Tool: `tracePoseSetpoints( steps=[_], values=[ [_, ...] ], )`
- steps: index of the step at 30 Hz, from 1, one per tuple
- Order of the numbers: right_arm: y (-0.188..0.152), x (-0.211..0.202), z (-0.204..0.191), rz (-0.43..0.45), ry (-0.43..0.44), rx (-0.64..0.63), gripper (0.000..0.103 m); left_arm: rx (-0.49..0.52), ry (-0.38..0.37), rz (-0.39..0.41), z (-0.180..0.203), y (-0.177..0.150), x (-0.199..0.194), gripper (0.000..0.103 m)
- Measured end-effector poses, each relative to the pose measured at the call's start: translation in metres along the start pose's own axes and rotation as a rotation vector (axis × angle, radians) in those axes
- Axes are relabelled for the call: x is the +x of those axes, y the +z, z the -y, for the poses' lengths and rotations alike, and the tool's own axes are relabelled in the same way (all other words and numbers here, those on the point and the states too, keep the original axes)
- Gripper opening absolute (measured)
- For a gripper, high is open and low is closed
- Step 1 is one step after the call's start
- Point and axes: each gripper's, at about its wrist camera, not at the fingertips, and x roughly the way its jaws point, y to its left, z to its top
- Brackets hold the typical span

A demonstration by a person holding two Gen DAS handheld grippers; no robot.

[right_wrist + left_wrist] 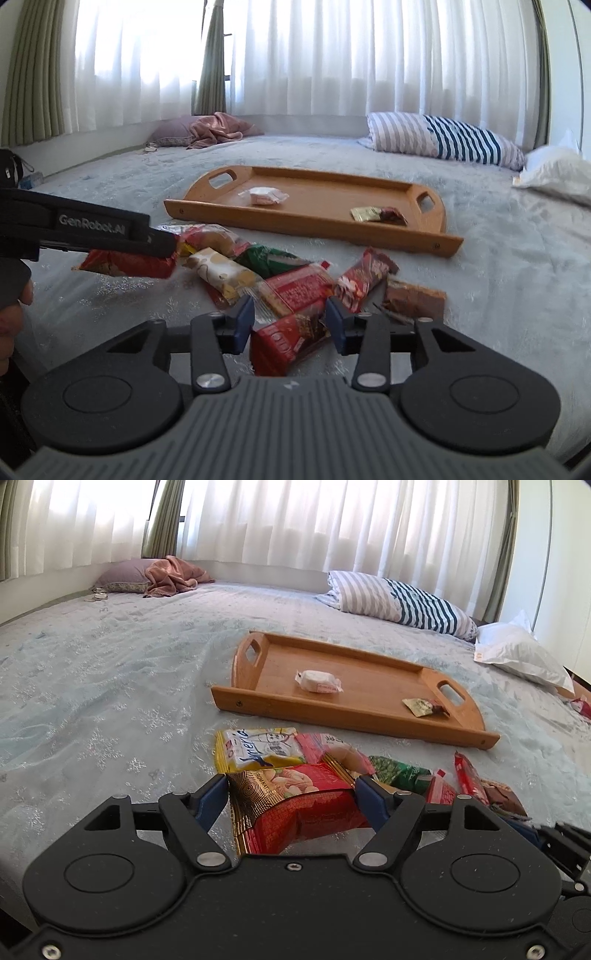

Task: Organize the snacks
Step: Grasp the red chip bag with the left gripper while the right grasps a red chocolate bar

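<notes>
A wooden tray [332,716] lies on the bed with a white wrapped cake [318,681] and a gold-and-brown candy packet [424,706] in it. In front of the tray lies a heap of snack packets [280,280]. My left gripper [291,786] is shut on a red-and-gold nut packet [295,812], blue pads pressing both its edges. In the right wrist view that packet [125,264] hangs just above the bedspread. My right gripper [290,314] is shut on a red snack bar [288,343] at the heap's near edge.
A yellow-white packet [258,751], a green one [399,771], a red stick [469,779] and a brown wrapper [413,299] lie loose. Behind the tray sit a striped pillow [402,602], a white bag [517,653] and a pink blanket [173,576]. A person's hand [14,306] shows at the left.
</notes>
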Motion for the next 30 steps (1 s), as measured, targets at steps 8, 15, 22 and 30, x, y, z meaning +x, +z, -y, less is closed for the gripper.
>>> tracePoseSetpoints(
  steps=[8, 15, 22, 30],
  values=[
    [-0.008, -0.008, 0.022, -0.055, -0.003, 0.09, 0.059, -0.006, 0.012, 0.008, -0.002, 0.002, -0.002, 0.073],
    [-0.001, -0.008, 0.028, -0.065, 0.036, 0.178, 0.067, -0.014, 0.011, 0.006, 0.0, 0.002, -0.001, 0.073],
    [0.001, 0.005, 0.02, -0.075, -0.046, 0.203, 0.042, -0.002, 0.014, 0.009, 0.003, 0.004, -0.001, 0.073],
    [0.002, 0.004, 0.019, -0.063, -0.011, 0.212, 0.028, -0.005, 0.021, 0.022, 0.005, 0.01, 0.0, 0.072]
  ],
)
